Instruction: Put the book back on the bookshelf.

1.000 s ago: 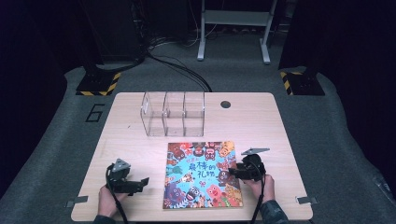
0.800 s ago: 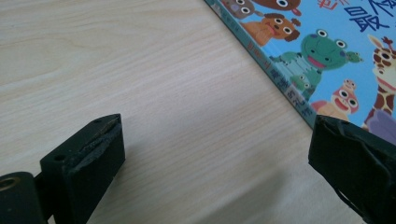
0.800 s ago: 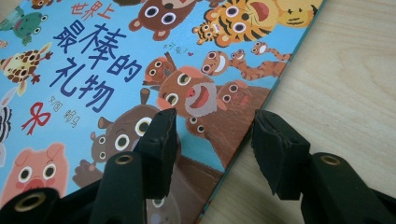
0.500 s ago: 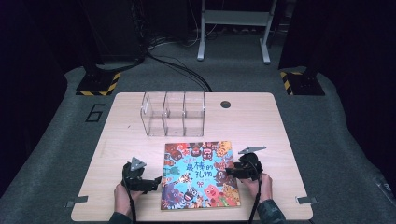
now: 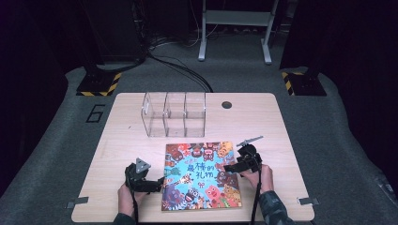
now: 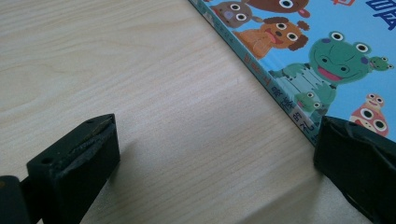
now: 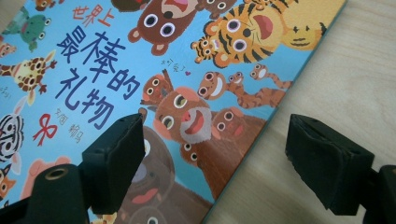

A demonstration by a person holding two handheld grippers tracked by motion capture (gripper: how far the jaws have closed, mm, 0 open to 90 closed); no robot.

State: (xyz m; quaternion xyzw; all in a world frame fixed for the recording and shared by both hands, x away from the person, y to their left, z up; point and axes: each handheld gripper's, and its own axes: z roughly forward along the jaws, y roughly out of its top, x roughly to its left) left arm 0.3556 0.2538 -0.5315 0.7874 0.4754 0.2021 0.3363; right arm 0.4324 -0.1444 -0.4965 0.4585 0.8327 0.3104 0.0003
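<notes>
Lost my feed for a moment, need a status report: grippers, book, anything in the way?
Left gripper open at book's spine edge. Right gripper jaws just opened, straddling opposite edge, not gripping. Book flat on table. Clear organizer behind, apart.

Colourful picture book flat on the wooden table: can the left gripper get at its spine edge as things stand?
Probably yes. The left gripper is open right at the colourful picture book's spine edge, with bare wooden table between its fingers. The book lies flat, though, so getting under the edge may be awkward.

Left gripper (image 5: 157, 180) now sits at the picture book's (image 5: 201, 176) left edge; right gripper (image 5: 231, 166) jaws have just been opening over its right edge.
</notes>
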